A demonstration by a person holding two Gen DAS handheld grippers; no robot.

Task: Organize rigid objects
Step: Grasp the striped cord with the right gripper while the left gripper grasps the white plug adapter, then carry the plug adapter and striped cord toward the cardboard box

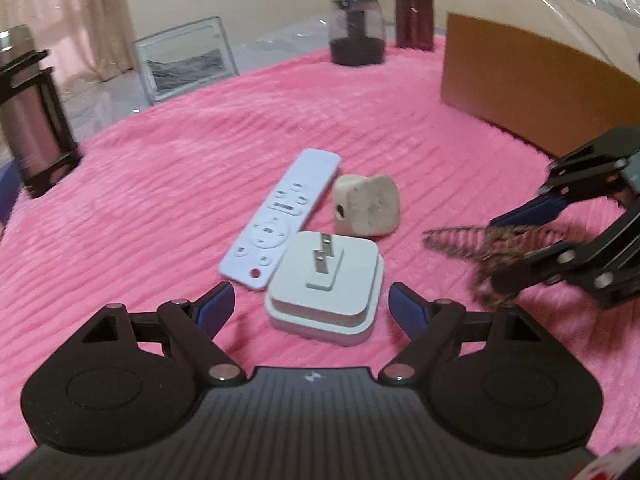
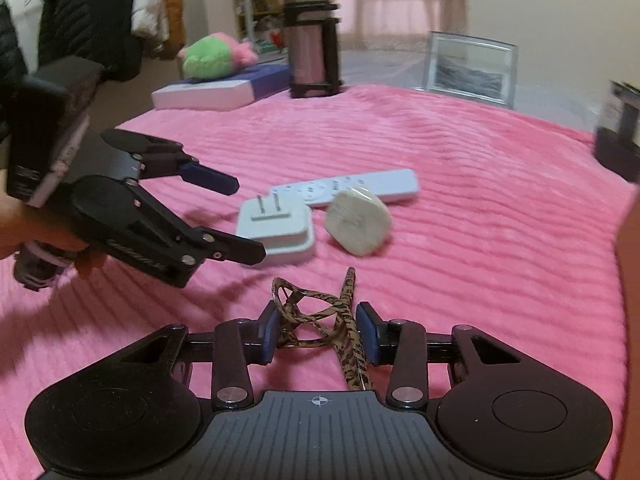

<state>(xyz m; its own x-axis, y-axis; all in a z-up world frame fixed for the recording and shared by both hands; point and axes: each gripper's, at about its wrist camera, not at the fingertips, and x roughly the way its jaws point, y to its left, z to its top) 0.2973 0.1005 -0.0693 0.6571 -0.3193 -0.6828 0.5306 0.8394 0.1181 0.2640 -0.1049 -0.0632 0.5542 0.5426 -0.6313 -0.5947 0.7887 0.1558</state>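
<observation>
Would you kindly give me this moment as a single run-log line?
left gripper: open, around white plug adapter | right gripper: shut on tortoiseshell glasses | remote, cream block: on pink blanket

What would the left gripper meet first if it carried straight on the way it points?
Most likely the white plug adapter, lying prongs-up just ahead between the open fingers of the left gripper; the remote lies beyond it.

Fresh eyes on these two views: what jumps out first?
The pink blanket fills both views. At its middle lies a tight white cluster: a remote, a plug adapter with prongs up, and a small cream block. Beside them, the right gripper has its jaws clamped on tortoiseshell glasses, while the left gripper straddles the adapter, open.
</observation>
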